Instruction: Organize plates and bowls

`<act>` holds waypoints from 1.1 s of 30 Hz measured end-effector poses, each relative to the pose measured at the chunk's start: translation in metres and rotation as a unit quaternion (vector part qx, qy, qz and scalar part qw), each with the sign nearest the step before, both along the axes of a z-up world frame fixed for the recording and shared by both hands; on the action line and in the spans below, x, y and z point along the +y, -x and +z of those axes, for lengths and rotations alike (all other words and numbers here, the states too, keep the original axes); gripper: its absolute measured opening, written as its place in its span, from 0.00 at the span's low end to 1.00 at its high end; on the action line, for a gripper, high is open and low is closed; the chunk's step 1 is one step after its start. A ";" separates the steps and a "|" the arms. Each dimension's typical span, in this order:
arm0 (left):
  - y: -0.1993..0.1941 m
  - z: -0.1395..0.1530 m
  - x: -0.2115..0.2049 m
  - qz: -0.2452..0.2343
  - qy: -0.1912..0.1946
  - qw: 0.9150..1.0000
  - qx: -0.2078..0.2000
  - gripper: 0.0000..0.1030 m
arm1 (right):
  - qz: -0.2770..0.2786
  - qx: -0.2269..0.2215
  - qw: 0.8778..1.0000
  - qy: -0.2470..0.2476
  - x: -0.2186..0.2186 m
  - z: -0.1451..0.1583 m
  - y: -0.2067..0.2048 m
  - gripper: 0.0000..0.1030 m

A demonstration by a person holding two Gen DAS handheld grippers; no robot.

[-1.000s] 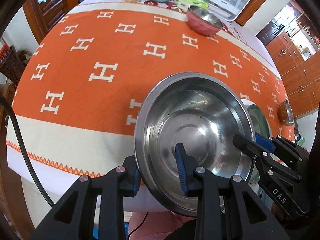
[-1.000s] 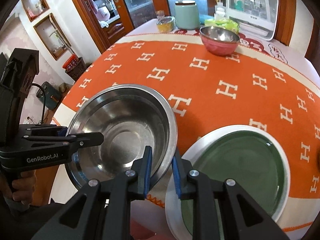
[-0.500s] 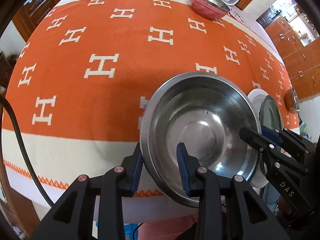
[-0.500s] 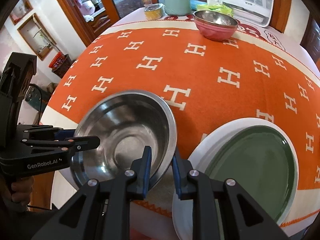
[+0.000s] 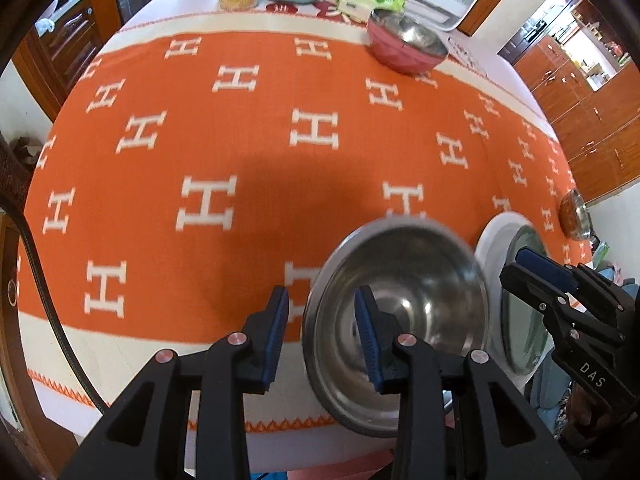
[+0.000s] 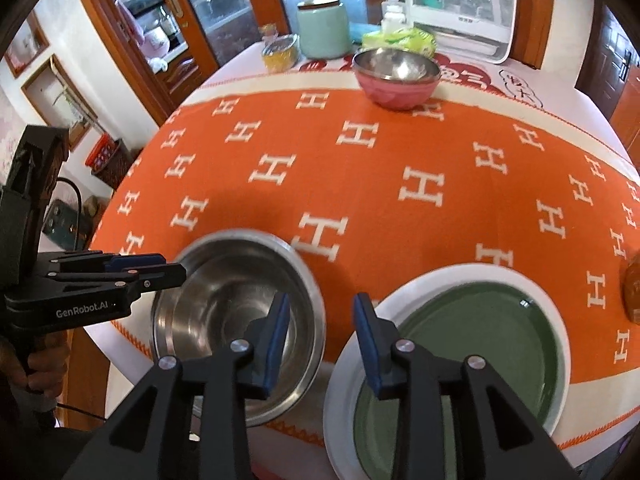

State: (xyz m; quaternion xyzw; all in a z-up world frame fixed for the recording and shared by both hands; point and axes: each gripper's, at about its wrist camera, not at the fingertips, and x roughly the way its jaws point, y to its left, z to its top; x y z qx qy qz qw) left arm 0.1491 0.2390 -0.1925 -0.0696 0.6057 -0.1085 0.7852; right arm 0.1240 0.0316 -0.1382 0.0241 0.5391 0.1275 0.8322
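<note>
Just left of the green plate, the steel bowl sits at the worktop's near edge. Both your left gripper and right gripper stand apart, holding nothing, so take the rim squarely before lifting toward the pink bowl beyond the plate.

Orange H-pattern cloth covers table. Twelve o'clock: mint canister, yellow tin, white appliance.

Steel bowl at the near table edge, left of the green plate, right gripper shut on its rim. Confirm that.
Wrong on the gripper: the right wrist view shows the right gripper open, straddling the rim of the steel bowl. The rest holds.
</note>
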 end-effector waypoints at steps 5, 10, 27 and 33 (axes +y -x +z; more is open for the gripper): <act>-0.016 0.019 -0.008 -0.023 -0.003 1.000 -0.012 0.36 | -0.013 -0.021 1.000 -0.013 -0.010 0.013 -0.015 0.39; -0.035 0.040 -0.021 -0.039 -0.010 0.999 -0.030 0.46 | -0.021 -0.041 0.999 -0.018 -0.021 0.024 -0.038 0.39; -0.119 0.099 -0.067 -0.047 -0.062 0.994 -0.070 0.68 | -0.051 -0.085 0.994 -0.055 -0.070 0.058 -0.122 0.47; -0.149 0.102 -0.085 -0.056 -0.077 0.992 -0.076 0.68 | -0.064 -0.100 0.991 -0.069 -0.084 0.061 -0.147 0.51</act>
